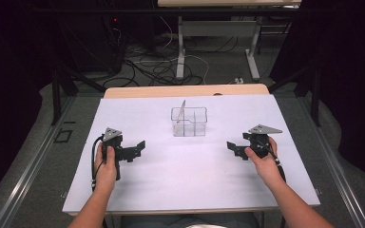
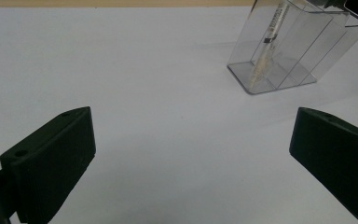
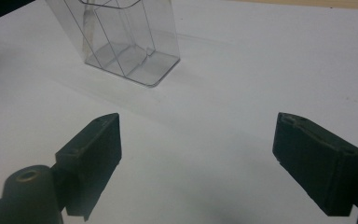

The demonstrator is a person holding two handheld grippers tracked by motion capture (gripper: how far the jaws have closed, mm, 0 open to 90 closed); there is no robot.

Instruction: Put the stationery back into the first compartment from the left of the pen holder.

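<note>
Overhead, a white sheet (image 1: 190,180) covered a wooden table (image 1: 185,90), with grey floor, a tangle of cables (image 1: 157,66) and another table's legs (image 1: 180,47) in the dark room beyond. Left gripper (image 1: 140,147) and right gripper (image 1: 231,147) rested low over the sheet, jaws pointing inward at each other, each wide open and holding nothing. The clear divided box (image 1: 189,122) stood well ahead of both sets of fingers, roughly midway between them, apart from either. A thin pen-like stick (image 1: 182,110) leaned upright in its left compartment, tip poking above the rim. The left gripper view put the box (image 2: 293,46) up and right of its fingers (image 2: 51,158) and showed printed bands on the stick (image 2: 266,51), detail lost from above. The right gripper view placed the box (image 3: 121,42) up and left of its fingers (image 3: 93,154), the stick there a pale blur behind the walls; bare sheet lay between the jaws.
</note>
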